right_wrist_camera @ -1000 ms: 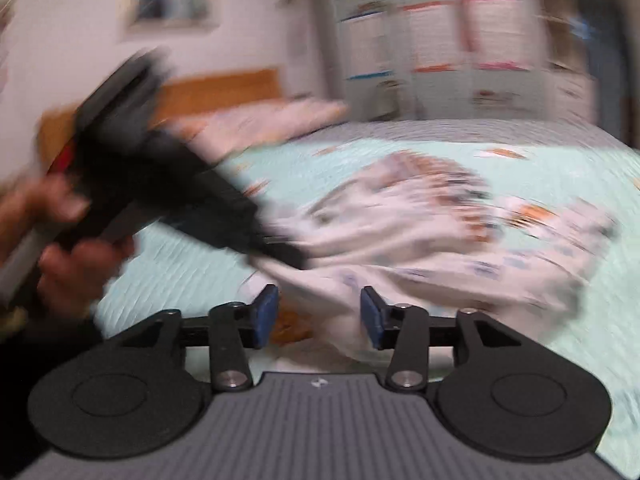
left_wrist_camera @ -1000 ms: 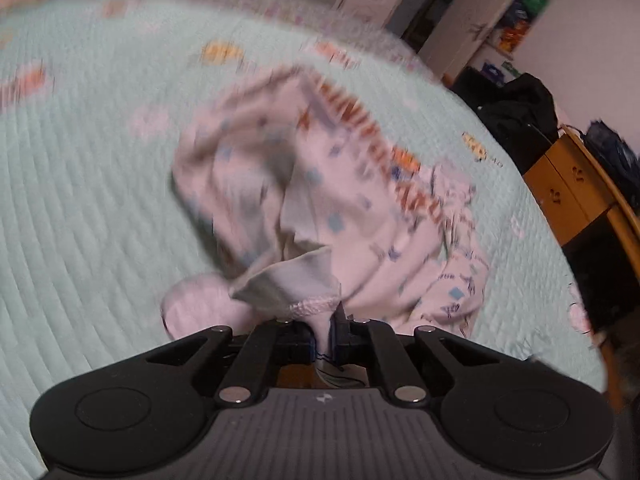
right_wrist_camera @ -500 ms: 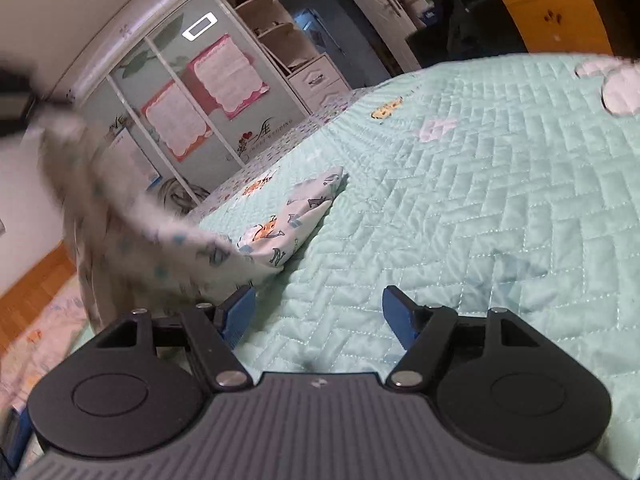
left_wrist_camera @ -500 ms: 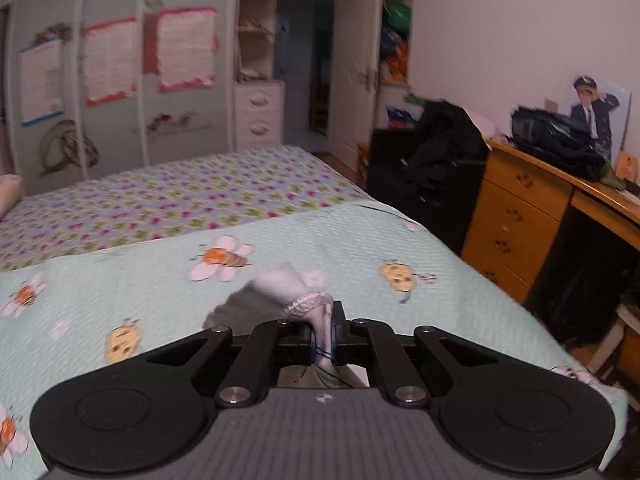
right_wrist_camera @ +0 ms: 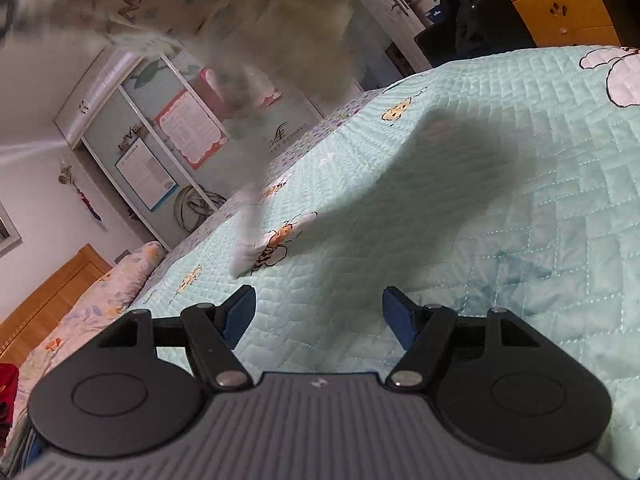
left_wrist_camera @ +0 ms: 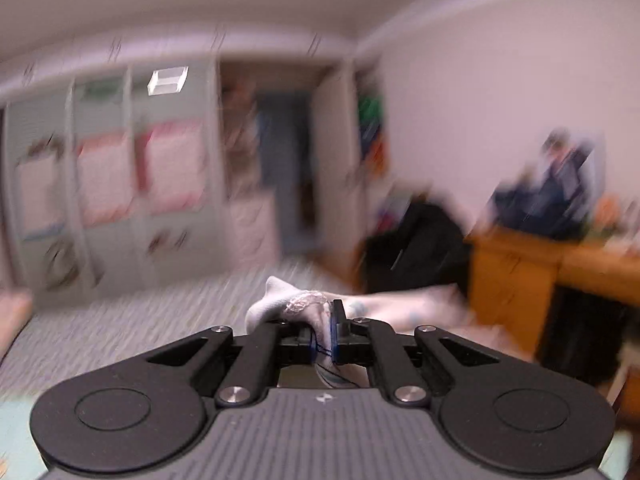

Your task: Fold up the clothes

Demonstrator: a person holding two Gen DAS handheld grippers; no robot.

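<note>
The garment hangs motion-blurred, cut off by the top edge (print unreadable); the wardrobe smears.

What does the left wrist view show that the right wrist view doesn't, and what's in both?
Only the left wrist view shows the left gripper shut on a lace-trimmed edge of the printed garment, plus the orange wooden dresser top with blurred dark things on it.

Only the right wrist view shows the right gripper open with nothing between its fingers, the mint quilted bedspread with bee prints, and the garment's shadow on it.

Both show the garment, which hangs blurred above the bed in the right wrist view, and the wardrobe doors with pink-bordered posters.
</note>
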